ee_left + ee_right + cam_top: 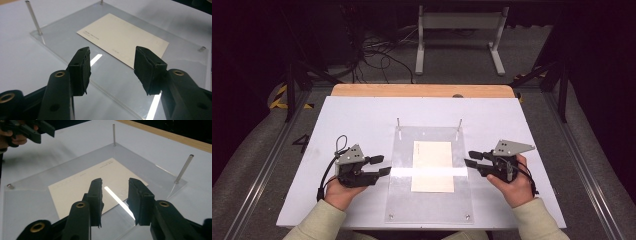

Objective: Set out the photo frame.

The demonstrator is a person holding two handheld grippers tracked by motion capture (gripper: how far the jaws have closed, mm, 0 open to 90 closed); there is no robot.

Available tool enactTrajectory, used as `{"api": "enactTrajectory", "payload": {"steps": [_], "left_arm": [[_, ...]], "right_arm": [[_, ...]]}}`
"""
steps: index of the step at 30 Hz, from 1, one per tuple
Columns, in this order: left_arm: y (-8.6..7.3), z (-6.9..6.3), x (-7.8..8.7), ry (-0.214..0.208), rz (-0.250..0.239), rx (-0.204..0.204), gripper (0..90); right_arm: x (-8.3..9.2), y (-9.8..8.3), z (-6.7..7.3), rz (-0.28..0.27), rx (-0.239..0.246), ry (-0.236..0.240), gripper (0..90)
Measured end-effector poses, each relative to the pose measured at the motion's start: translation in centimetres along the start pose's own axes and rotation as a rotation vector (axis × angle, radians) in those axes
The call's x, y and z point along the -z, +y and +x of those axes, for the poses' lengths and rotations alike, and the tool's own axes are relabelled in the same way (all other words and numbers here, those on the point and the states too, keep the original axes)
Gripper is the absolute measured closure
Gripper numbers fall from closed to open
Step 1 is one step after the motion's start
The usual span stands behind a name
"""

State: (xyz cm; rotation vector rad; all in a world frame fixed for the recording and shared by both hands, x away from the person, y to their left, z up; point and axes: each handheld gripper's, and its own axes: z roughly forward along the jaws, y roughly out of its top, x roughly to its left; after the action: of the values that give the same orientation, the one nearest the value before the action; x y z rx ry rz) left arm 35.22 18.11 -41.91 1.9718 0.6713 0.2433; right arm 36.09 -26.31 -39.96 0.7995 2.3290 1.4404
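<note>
We see a cream card (432,166) lying flat on a clear plastic sheet (429,205) on the white table (357,115). Our left gripper (381,166) and right gripper (472,159) flank the sheet, both with jaws apart and grasping nothing.

High view fixed above the person's edge, looking forward and down over the whole white surface (362,115), left claw view low and close, facing across the clear plate (62,37) from its side, right claw view likewise from the opposite side, all three sharing the cream card (432,166).
</note>
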Motion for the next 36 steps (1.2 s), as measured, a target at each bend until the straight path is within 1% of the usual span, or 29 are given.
{"api": "enactTrajectory", "payload": {"steps": [1, 3, 4, 5, 6, 7, 8, 9, 10, 11, 12, 14, 16, 17, 18, 19, 20, 21, 23, 25, 28, 29, 30, 33, 34, 35, 36], "left_arm": [[-0.1, 0.0, 0.2, 0.003, -0.012, 0.002, 47.7], [-0.2, 0.1, 0.6, 0.02, -0.029, 0.007, 47.8], [-0.4, 0.1, 0.8, 0.028, -0.037, 0.003, 47.8], [-0.4, 0.1, 0.8, 0.028, -0.037, 0.003, 47.8], [-0.7, 0.2, 1.3, 0.041, -0.048, 0.006, 47.8], [-0.7, 0.2, 1.3, 0.041, -0.048, 0.006, 47.7], [-0.8, 0.3, 1.5, 0.044, -0.053, 0.012, 47.7], [-1.0, 0.4, 1.8, 0.052, -0.058, 0.013, 47.6], [-1.2, 0.5, 2.1, 0.059, -0.064, 0.016, 47.6], [-1.4, 0.4, 2.2, 0.065, -0.07, 0.021, 47.6], [-1.6, 0.4, 2.4, 0.076, -0.069, 0.018, 47.6], [-1.8, 0.4, 2.5, 0.085, -0.073, 0.02, 47.6], [-2.2, 0.4, 3.0, 0.091, -0.072, 0.024, 47.3], [-2.4, 0.4, 3.3, 0.095, -0.073, 0.027, 47.1], [-2.4, 0.4, 3.3, 0.095, -0.073, 0.027, 47.1], [-2.8, 0.1, 3.7, 0.104, -0.08, 0.028, 47.0], [-2.8, 0.1, 3.7, 0.104, -0.08, 0.028, 47.0], [-3.0, 0.0, 4.0, 0.113, -0.08, 0.025, 47.0], [-3.2, -0.1, 4.4, 0.121, -0.082, 0.03, 46.9], [-3.4, -0.1, 4.6, 0.122, -0.084, 0.036, 46.7], [-3.7, -0.1, 4.8, 0.129, -0.081, 0.033, 46.6], [-3.7, -0.1, 4.9, 0.124, -0.08, 0.039, 46.5], [-3.8, -0.1, 4.9, 0.125, -0.081, 0.038, 46.5], [-3.8, 0.0, 4.8, 0.12, -0.082, 0.035, 46.4], [-3.8, -0.1, 4.7, 0.119, -0.08, 0.04, 46.3], [-3.8, 0.0, 4.7, 0.122, -0.081, 0.033, 46.4], [-3.8, 0.0, 4.6, 0.115, -0.078, 0.036, 46.4]], "right_arm": [[-0.2, 0.2, -0.5, 0.003, 0.01, -0.005, 66.3], [-0.8, 0.6, -1.3, 0.03, 0.044, -0.03, 66.0], [-1.1, 0.8, -1.7, 0.038, 0.052, -0.041, 65.1], [-1.1, 0.8, -1.7, 0.038, 0.052, -0.041, 65.1], [-1.7, 1.2, -2.5, 0.048, 0.051, -0.075, 64.5], [-1.7, 1.2, -2.5, 0.048, 0.051, -0.075, 64.5], [-2.0, 1.3, -2.8, 0.047, 0.047, -0.084, 64.3], [-2.3, 1.4, -3.2, 0.043, 0.046, -0.098, 64.0], [-2.7, 1.5, -3.8, 0.037, 0.054, -0.122, 64.2], [-3.1, 1.6, -4.3, 0.037, 0.049, -0.125, 66.7], [-3.4, 1.7, -4.5, 0.033, 0.042, -0.121, 66.6], [-3.9, 1.8, -5.1, 0.024, 0.048, -0.149, 66.6], [-4.4, 1.8, -5.8, 0.014, 0.042, -0.174, 66.5], [-4.7, 1.9, -6.1, 0.021, 0.012, -0.19, 66.3], [-4.7, 1.9, -6.1, 0.021, 0.012, -0.19, 66.3], [-5.4, 2.0, -6.9, 0.029, -0.011, -0.225, 66.7], [-5.4, 2.0, -6.9, 0.029, -0.011, -0.225, 66.7], [-5.7, 2.0, -7.2, 0.027, -0.009, -0.219, 67.3], [-6.7, 2.1, -7.7, 0.044, 0.004, -0.236, 67.9], [-7.3, 2.0, -8.0, 0.046, -0.006, -0.24, 69.2], [-8.3, 1.9, -8.4, 0.057, -0.002, -0.262, 70.8], [-8.6, 1.9, -8.5, 0.057, -0.003, -0.269, 71.7], [-8.8, 1.9, -8.6, 0.058, -0.004, -0.271, 74.0], [-9.1, 2.0, -8.9, 0.046, 0.003, -0.277, 78.4], [-9.2, 2.1, -8.9, 0.041, 0.009, -0.279, 79.4], [-9.3, 2.1, -9.0, 0.04, 0.012, -0.281, 79.7], [-9.3, 2.1, -9.1, 0.041, 0.011, -0.285, 81.0]]}}
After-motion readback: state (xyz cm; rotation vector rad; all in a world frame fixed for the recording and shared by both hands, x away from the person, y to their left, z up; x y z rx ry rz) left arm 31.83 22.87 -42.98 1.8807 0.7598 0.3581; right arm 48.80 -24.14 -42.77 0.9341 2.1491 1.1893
